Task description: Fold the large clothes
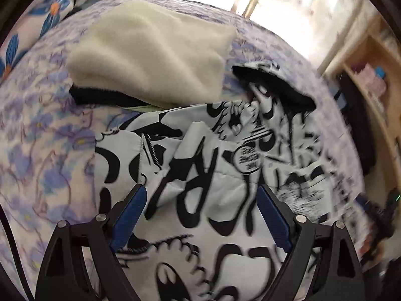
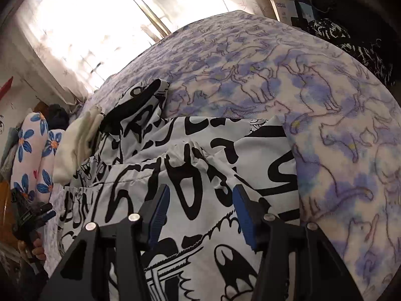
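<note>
Spread in loose folds across a bed covered by a pale blanket printed with purple-blue cats (image 2: 313, 95): a large white garment of thin fabric covered in bold black graffiti lettering (image 1: 205, 165), rumpled, with a dark-lined opening (image 1: 273, 85) turned up at its far end. Poised above the near part of the cloth, the left gripper (image 1: 200, 195), its 2 blue-padded black fingers (image 1: 130, 215) spread wide apart, nothing between them. Over another stretch of the same garment (image 2: 200, 150), the right gripper (image 2: 200, 195), likewise parted, though more narrowly, pads (image 2: 244, 213) clear of the fabric and gripping nothing; contact with the cloth beneath not possible to judge in either view. Just beyond the garment, partly overlapping its far edge, a folded cream fleece item (image 1: 150, 52) resting on a strip of black fabric (image 1: 100, 97). Near the bed's head, a white pillow with blue flowers (image 2: 35, 155). Behind the bed, a bright curtained window (image 2: 87, 25). To the right side in the left wrist view, blurred pale wooden shelving (image 1: 371, 80). At the left margin of the right wrist view, the left gripper's body, small and dim, held in a hand (image 2: 37, 248).
</note>
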Demonstrator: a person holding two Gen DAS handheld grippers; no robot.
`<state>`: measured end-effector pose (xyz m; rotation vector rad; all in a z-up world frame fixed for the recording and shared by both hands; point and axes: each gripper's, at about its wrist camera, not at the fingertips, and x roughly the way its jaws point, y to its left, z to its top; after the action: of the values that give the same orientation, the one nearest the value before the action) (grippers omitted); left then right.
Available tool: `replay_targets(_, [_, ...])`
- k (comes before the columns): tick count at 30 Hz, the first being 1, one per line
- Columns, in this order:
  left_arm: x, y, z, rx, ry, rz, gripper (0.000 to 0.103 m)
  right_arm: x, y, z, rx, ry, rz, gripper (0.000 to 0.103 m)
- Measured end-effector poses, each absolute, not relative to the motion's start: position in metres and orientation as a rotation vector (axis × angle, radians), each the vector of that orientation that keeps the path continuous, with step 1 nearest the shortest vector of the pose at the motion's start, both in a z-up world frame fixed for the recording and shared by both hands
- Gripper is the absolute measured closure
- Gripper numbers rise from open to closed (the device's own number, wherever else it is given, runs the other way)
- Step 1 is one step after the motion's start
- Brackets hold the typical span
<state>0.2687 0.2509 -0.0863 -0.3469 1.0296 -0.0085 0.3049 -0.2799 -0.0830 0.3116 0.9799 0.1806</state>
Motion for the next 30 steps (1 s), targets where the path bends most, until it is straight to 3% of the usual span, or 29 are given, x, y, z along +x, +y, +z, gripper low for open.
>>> replay_targets(9, [0.310, 0.244, -0.120, -0.081, 1.098, 0.054, 0.017, 0.351, -0.263, -0.119, 0.138, 1.092, 0.200, 0.051])
replay_targets(11, [0.317, 0.244, -0.127, -0.074, 1.110, 0.053, 0.032, 0.356, -0.262, -0.125, 0.148, 1.104, 0.214, 0.051])
replay_targets(13, [0.321, 0.240, -0.131, -0.115, 1.111, 0.004, 0.072, 0.355, -0.259, -0.126, 0.161, 1.086, 0.230, 0.053])
replay_targets(14, [0.321, 0.236, -0.130, -0.113, 1.099, 0.017, 0.072, 0.354, -0.258, -0.126, 0.156, 1.083, 0.227, 0.073])
replay_targets(16, [0.318, 0.228, -0.125, -0.054, 1.053, 0.060, 0.094, 0.347, -0.258, -0.124, 0.150, 1.059, 0.226, 0.098])
replay_targets(24, [0.326, 0.236, -0.082, -0.118, 0.925, 0.114, 0.097, 0.342, -0.275, -0.068, 0.228, 0.822, 0.189, 0.099])
replay_targets(27, [0.341, 0.235, -0.090, -0.102, 0.931, 0.156, 0.098, 0.360, -0.270, -0.070, 0.221, 0.824, 0.165, 0.099])
replay_targets(30, [0.354, 0.235, -0.119, -0.086, 0.980, 0.188, 0.098, 0.384, -0.262, -0.109, 0.177, 0.952, 0.088, 0.099])
